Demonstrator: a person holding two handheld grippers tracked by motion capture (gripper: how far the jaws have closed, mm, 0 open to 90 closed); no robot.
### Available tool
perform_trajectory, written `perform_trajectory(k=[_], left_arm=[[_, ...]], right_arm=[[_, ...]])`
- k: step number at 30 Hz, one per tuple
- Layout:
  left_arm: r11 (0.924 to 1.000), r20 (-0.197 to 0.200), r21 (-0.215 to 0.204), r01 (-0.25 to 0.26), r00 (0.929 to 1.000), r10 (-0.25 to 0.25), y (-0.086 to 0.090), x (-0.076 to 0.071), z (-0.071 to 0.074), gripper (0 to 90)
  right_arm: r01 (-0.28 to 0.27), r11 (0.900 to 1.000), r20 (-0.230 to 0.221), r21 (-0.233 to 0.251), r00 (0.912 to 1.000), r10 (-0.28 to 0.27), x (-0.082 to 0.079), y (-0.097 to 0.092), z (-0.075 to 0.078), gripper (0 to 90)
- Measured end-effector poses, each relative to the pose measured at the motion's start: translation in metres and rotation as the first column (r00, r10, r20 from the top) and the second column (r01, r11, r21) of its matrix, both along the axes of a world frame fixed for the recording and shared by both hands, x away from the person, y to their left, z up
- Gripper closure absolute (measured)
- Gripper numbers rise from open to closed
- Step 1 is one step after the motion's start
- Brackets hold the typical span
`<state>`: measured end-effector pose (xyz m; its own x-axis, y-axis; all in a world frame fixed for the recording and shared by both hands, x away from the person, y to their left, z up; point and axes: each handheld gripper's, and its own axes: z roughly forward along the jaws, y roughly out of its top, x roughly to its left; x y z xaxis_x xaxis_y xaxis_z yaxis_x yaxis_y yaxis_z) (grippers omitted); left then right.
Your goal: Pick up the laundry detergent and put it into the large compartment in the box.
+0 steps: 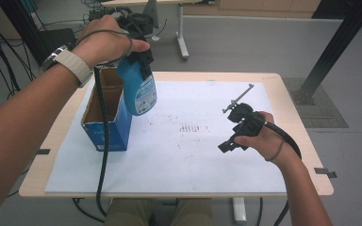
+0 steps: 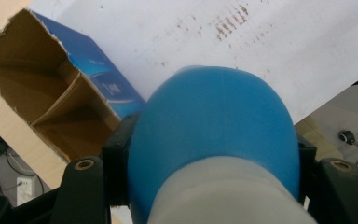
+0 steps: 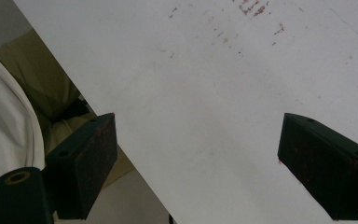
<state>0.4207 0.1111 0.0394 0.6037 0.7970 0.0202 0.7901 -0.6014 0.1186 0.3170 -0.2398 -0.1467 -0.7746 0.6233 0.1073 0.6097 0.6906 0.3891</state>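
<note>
My left gripper (image 1: 141,56) is shut on a blue plastic bottle (image 1: 139,92) with a pale neck and holds it in the air, base down, beside the open top of a blue cardboard box (image 1: 106,113). In the left gripper view the bottle (image 2: 214,126) sits between the black fingers (image 2: 116,154), with the box (image 2: 51,93) and its brown inner divider below on the left. My right gripper (image 1: 230,129) hovers over the right part of the white sheet (image 1: 193,155). Its jaws (image 3: 196,163) stand wide apart with nothing between them.
The white sheet (image 3: 205,70) covers most of the wooden table (image 1: 292,108) and carries small brown marks (image 1: 191,128) at its middle. A black cable (image 1: 104,141) hangs from the left gripper across the box front. A black post (image 1: 332,52) stands on the floor at the far right.
</note>
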Motion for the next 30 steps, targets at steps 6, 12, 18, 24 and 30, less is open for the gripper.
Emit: perform_trajectory(k=[6,12,18,24,30], left_arm=[[0.9985,-0.006,-0.018,-0.052,0.9987,0.051,0.01,0.002,0.006,38.6],[0.9946,-0.003,-0.025,-0.1,0.9949,0.1,0.017,0.001,0.015,38.6],[0.9917,-0.017,-0.028,-0.125,0.992,0.125,0.024,0.003,0.019,38.6],[0.9864,-0.036,-0.032,-0.161,0.9865,0.16,0.032,0.006,0.022,38.6],[0.978,-0.039,-0.036,-0.206,0.9782,0.204,0.042,0.006,0.026,38.6]], right_arm=[[-0.004,1.0,0.002,0.002,1.0,0.004,0.0,0.0,-0.001,12.0],[-0.005,1.0,0.006,0.004,1.0,0.005,0.0,0.001,-0.001,12.0],[-0.012,0.9999,0.009,0.008,0.9999,0.012,0.001,0.001,-0.001,12.0],[-0.018,0.9998,0.01,0.009,0.9998,0.018,0.003,0.002,-0.002,11.9],[-0.021,0.9996,0.014,0.017,0.9997,0.021,0.003,0.003,-0.002,12.0]])
